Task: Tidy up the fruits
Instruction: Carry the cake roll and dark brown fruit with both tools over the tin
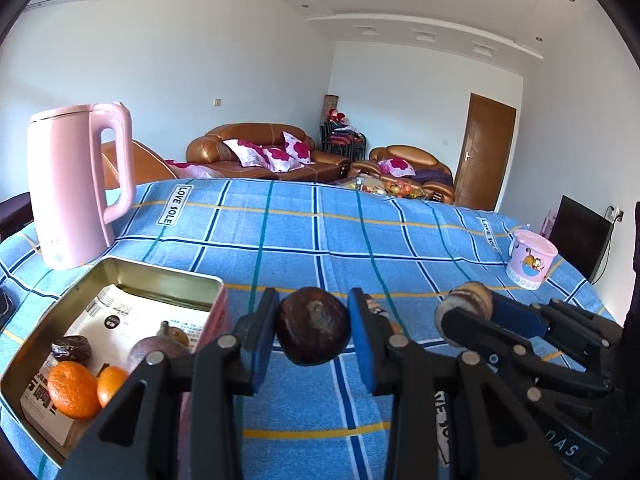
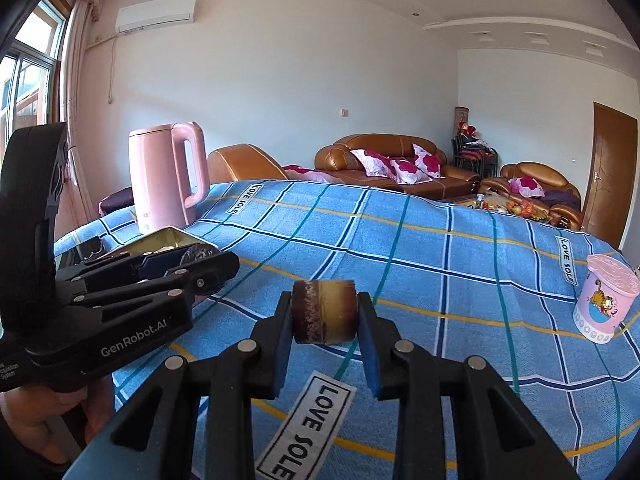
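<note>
The work surface is a table under a blue checked cloth point(image 1: 304, 240), carrying a pink kettle point(image 1: 76, 184) at the far left, a metal tin point(image 1: 168, 280) in front of it, and a pink cartoon cup point(image 1: 530, 260) well apart at the right. Progress, judged from the present layout: the tin already holds two oranges point(image 1: 74, 390), a dark wrinkled fruit point(image 1: 72, 350) and a purplish round fruit point(image 1: 158, 350) on a printed sheet, so sorting appears well advanced. Two pieces remain in transit. The left gripper point(image 1: 312, 332) is clamped on a dark round fruit point(image 1: 314, 330), held above the cloth just right of the tin. The right gripper point(image 2: 324, 314) is clamped on a brown-and-yellow fruit point(image 2: 324, 310), held clear of the cloth near mid-table. Both deposits are not yet done; no loose fruit is visible on the cloth. View differences: the left wrist view alone shows the tin's contents; the right wrist view shows only the tin's rim edge-on, but adds the window point(image 2: 28, 80), the air conditioner point(image 2: 156, 14), and the person's hand point(image 2: 36, 424) under the left tool body.
</note>
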### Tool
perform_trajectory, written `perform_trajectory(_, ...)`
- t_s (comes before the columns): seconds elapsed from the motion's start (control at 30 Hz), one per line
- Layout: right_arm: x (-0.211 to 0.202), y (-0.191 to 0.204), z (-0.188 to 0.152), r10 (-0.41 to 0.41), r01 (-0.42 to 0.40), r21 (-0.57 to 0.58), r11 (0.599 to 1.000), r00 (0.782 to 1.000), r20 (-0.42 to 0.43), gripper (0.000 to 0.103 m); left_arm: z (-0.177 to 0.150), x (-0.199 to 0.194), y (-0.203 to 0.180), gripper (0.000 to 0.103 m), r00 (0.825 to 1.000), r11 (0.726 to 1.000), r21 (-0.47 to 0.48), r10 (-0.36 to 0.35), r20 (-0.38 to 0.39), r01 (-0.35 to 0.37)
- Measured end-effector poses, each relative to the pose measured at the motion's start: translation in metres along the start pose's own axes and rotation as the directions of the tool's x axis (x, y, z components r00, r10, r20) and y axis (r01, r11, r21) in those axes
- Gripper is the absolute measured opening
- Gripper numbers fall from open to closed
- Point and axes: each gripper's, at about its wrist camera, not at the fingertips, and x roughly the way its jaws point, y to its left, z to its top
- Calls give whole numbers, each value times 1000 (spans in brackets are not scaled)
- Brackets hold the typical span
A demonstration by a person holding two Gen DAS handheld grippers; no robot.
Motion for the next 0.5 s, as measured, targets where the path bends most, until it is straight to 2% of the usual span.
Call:
perform_trajectory(0.37,16,67,34,141,-141,-47,989,990,-9,32,4,-26,73,37,990,989,-43,140,-11,-140)
perform_trajectory(0.5,26,94,41,179,-180,-86,980,984,-21,32,7,-28,99,37,985,984,-57,168,-33,-170)
